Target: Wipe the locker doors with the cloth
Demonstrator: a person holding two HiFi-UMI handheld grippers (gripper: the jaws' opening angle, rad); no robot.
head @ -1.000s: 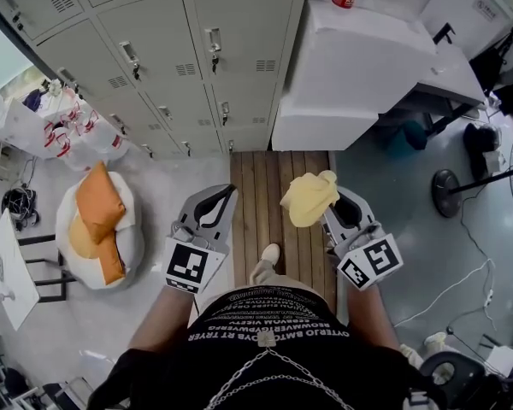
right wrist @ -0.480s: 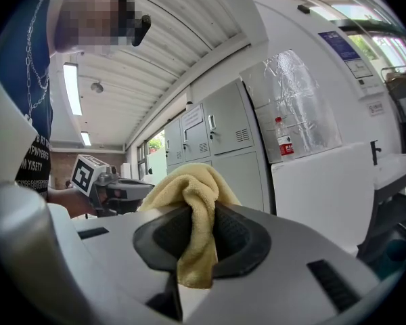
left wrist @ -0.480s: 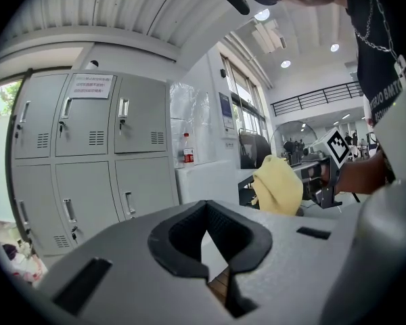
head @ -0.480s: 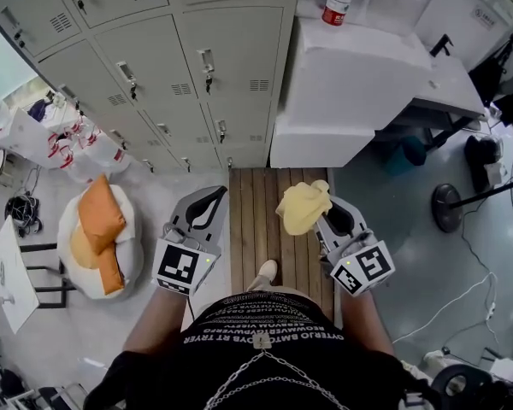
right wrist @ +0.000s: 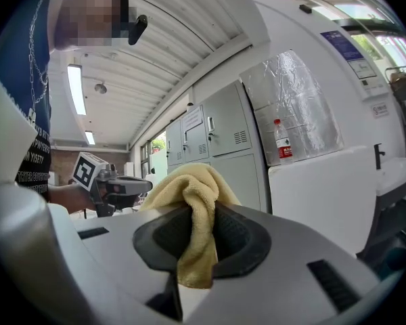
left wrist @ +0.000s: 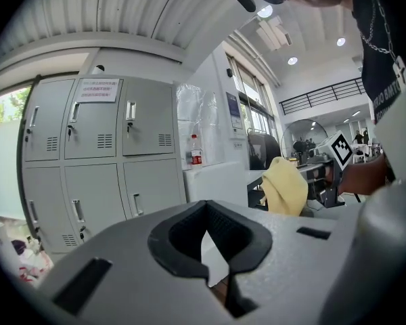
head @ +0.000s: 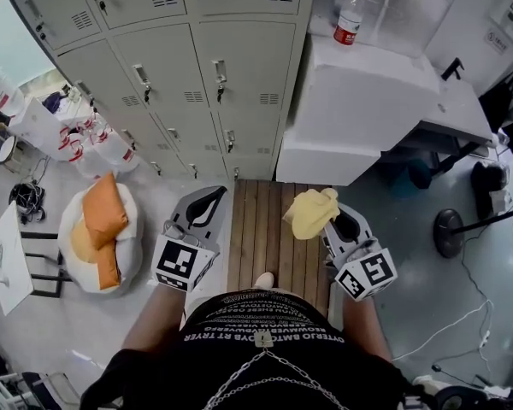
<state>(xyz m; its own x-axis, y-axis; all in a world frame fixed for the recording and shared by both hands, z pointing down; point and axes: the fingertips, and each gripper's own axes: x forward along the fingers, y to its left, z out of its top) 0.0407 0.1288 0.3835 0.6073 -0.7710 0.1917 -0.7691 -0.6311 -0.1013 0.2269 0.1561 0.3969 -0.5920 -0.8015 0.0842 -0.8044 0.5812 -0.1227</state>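
Grey lockers fill the upper left of the head view, with a white cabinet at upper right carrying a bottle. The person stands on a wooden floor strip at frame centre, well apart from the doors.

Progress, as I judge it: wiping not begun. The yellow cloth is bunched at the tip of the right gripper, right of centre, touching no door. All the doors are left to do, so an approach to the lockers comes first.

Jaws: the right gripper's are closed on the cloth. The left gripper has its jaws closed at the tips with nothing between them.

Views: only the head view shows the gap between cloth and lockers. The right gripper view shows the cloth pinched between the pads with a tail hanging at the near side, which the head view hides. The left gripper view shows a paper notice on an upper door and confirms the empty jaws.
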